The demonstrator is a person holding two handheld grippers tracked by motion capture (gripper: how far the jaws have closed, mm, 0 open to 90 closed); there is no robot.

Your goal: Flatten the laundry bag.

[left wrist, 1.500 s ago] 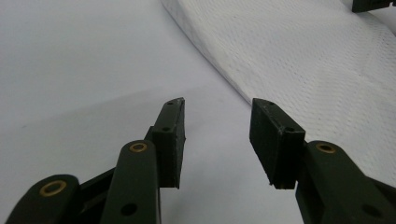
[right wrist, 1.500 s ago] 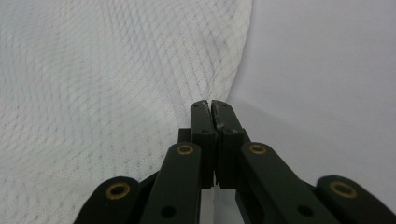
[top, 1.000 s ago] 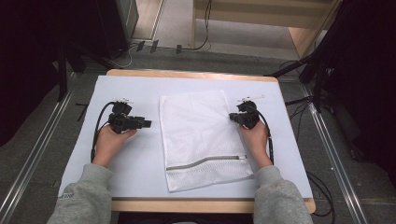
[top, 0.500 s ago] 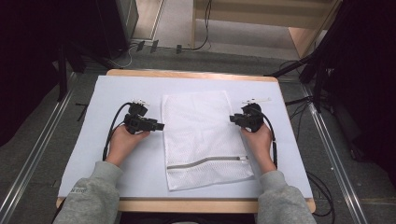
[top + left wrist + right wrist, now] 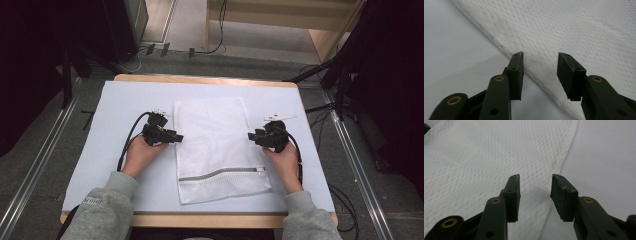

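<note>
Both grippers, left gripper [image 5: 176,136] and right gripper [image 5: 251,136], sit with jaws apart at the mesh laundry bag [image 5: 217,145] edges, so I'd pinch evenly.

A white mesh laundry bag [image 5: 217,147], rectangular and made of fine netted fabric, lies flat and spread out at the middle of the table. Its long sides run away from the person. A grey zipper [image 5: 220,173] crosses it near the person's end, drawn shut, curving slightly. The mesh shows soft creases [image 5: 474,170] and a double-layered hem along its edges [image 5: 506,47].
</note>
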